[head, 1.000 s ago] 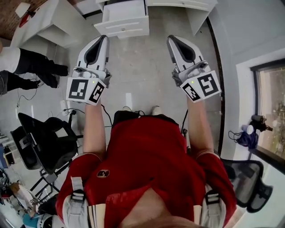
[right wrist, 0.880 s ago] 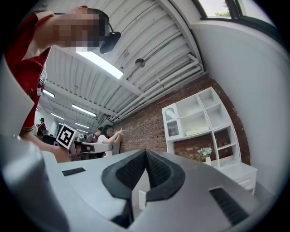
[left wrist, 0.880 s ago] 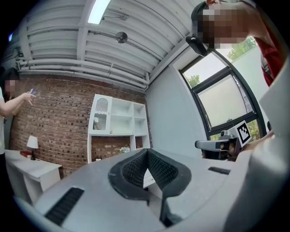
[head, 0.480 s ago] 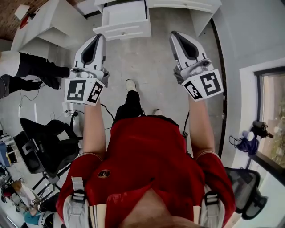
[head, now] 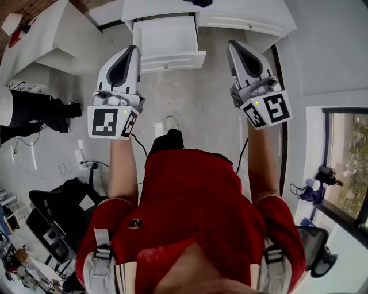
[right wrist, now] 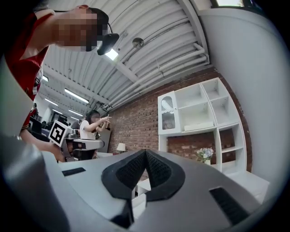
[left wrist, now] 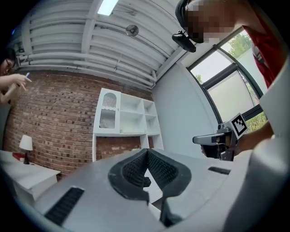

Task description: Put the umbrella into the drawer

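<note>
In the head view a white drawer [head: 169, 37] stands pulled out of a white desk [head: 247, 14] at the top middle. It looks empty. A dark object [head: 201, 2] lies on the desk top above it, cut off by the frame edge; I cannot tell if it is the umbrella. My left gripper [head: 133, 48] is held out level just left of the drawer front, shut and holding nothing. My right gripper [head: 232, 43] is held out to the drawer's right, also shut and holding nothing. In each gripper view the pads meet at the tip: left gripper [left wrist: 146, 150], right gripper [right wrist: 145, 152].
Another person's dark legs [head: 34, 109] stand at the left beside a second white desk [head: 52, 34]. Cables and a power strip [head: 80, 155] lie on the floor. Black office chairs sit at lower left [head: 52, 212] and lower right [head: 316, 252]. A white shelf unit [left wrist: 124, 115] stands against a brick wall.
I have walked forward: the desk and its open drawer have come closer and lower in the head view. Both grippers stayed shut and level, side by side.
</note>
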`<state>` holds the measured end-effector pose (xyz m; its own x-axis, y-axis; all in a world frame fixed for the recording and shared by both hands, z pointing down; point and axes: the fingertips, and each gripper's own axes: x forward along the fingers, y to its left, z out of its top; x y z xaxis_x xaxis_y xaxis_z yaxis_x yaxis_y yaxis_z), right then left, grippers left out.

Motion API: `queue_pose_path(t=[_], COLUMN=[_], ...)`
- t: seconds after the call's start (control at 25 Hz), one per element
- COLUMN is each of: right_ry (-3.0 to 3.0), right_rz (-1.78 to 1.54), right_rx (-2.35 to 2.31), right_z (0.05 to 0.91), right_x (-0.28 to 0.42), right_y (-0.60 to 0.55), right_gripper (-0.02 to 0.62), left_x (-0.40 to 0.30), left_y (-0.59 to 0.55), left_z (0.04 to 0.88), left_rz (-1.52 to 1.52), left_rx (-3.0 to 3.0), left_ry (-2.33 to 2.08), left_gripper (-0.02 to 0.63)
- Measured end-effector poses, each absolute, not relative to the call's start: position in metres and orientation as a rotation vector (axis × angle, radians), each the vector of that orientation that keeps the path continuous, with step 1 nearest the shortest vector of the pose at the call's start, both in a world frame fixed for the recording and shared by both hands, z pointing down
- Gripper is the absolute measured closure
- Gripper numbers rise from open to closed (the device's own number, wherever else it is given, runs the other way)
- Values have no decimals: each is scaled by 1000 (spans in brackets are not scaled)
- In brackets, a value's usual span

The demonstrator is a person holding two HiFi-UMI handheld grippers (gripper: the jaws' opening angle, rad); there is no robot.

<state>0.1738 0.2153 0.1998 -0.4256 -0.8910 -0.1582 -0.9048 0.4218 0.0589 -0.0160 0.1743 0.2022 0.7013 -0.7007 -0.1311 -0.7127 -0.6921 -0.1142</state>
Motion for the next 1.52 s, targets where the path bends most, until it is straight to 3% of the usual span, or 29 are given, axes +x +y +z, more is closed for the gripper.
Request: queue_pose_path(t=[0.4, 0.68, 1.24, 1.52], right_ry=[2601, 2694, 2937, 3103], right_rz=[209, 149, -54, -222], right_rx=[-1743, -1800, -1805, -1768], right_z=[208, 234, 317, 375], right_x=[137, 151, 218, 238], right_y=[80, 5, -165, -249], right_gripper=[600, 594, 368, 298], left_x=[-38, -28, -12, 6], left_y=[37, -20, -126, -171], left_z=[219, 235, 251, 260], left_rz=[156, 153, 98, 73], left_rx=[-2851, -2907, -2841, -2807], left_ry=[1056, 1043, 1281, 1375], left_gripper=[600, 600, 600, 600])
